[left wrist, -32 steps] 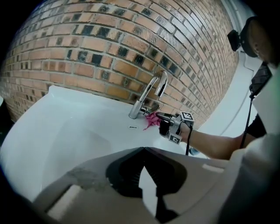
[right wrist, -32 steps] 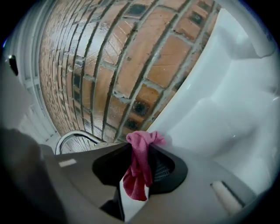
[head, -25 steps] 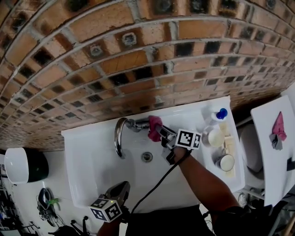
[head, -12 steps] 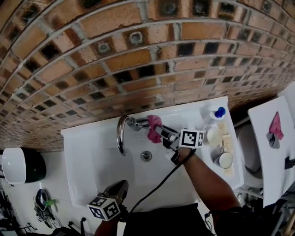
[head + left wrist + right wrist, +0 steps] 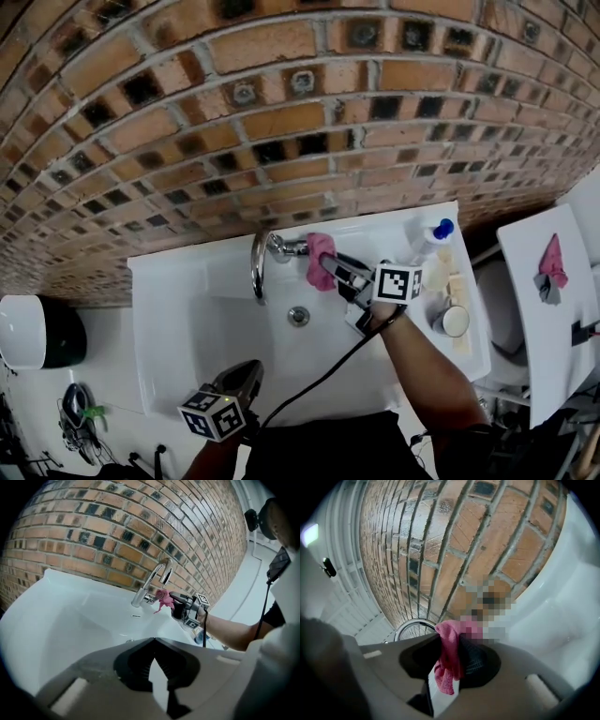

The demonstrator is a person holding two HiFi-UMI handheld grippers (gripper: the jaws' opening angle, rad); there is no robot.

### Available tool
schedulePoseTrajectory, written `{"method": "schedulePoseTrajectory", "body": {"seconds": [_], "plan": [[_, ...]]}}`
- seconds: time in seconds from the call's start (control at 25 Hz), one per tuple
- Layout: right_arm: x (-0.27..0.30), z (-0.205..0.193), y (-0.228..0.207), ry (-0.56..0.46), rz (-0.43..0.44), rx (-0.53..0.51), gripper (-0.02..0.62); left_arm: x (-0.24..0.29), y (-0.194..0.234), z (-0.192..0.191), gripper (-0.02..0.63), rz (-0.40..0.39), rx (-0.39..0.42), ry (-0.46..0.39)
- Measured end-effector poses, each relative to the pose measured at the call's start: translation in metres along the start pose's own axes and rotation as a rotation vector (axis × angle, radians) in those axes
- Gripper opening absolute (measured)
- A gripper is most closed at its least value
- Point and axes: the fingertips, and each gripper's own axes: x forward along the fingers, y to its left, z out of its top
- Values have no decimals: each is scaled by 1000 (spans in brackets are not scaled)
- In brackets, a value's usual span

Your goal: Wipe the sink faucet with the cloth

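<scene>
While the right gripper [image 5: 330,268] reached over a white sink [image 5: 178,319] set against a brick wall [image 5: 281,122], its jaws were clamped on a pink cloth [image 5: 320,258]. The right gripper view showed the cloth pinched between them, with a loose end hanging down.

The cloth was bunched against the base of the chrome faucet [image 5: 259,266], at the end away from the arched spout. The spout curved out over the basin above the drain [image 5: 299,316], and no cloth lay on it.

The left gripper [image 5: 251,370] was held low by the front edge of the sink, well apart from the faucet. Its jaws were together with nothing between them, so it took no part in the wiping.

A blue-capped bottle [image 5: 427,235] and some small containers stood on the ledge at the right of the sink.

Wiping appeared to be under way, with the cloth in contact at the faucet's base. How much of the chrome had been cleaned could not be told. The spout's curve and tip looked like the part left to cover.
</scene>
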Motion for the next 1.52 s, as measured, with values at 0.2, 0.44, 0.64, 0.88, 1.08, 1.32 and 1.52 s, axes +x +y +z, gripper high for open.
{"method": "schedulePoseTrajectory", "body": {"seconds": [0.2,0.44,0.64,0.88,1.08,1.32,1.52], "plan": [[-3,6,41,-5,69,-198,121,-5,5,0,6,-23,13,-5],[0,-12,84,-99,-33,-504,121,-12,16,5,6,-39,10,-21],[23,-32,72,-125,-299,-799,121,-26,29,5,6,-38,13,-25],[54,-41,54,-121,-551,-1090,121,-49,55,-2,6,-7,8,-14],[74,-47,27,-106,-668,-1137,121,-65,75,-4,6,14,12,-2],[77,-41,7,-154,-744,-1050,121,-77,90,-7,6,28,22,11],[75,-48,0,-131,-743,-1011,121,-80,95,-10,6,30,24,19]]}}
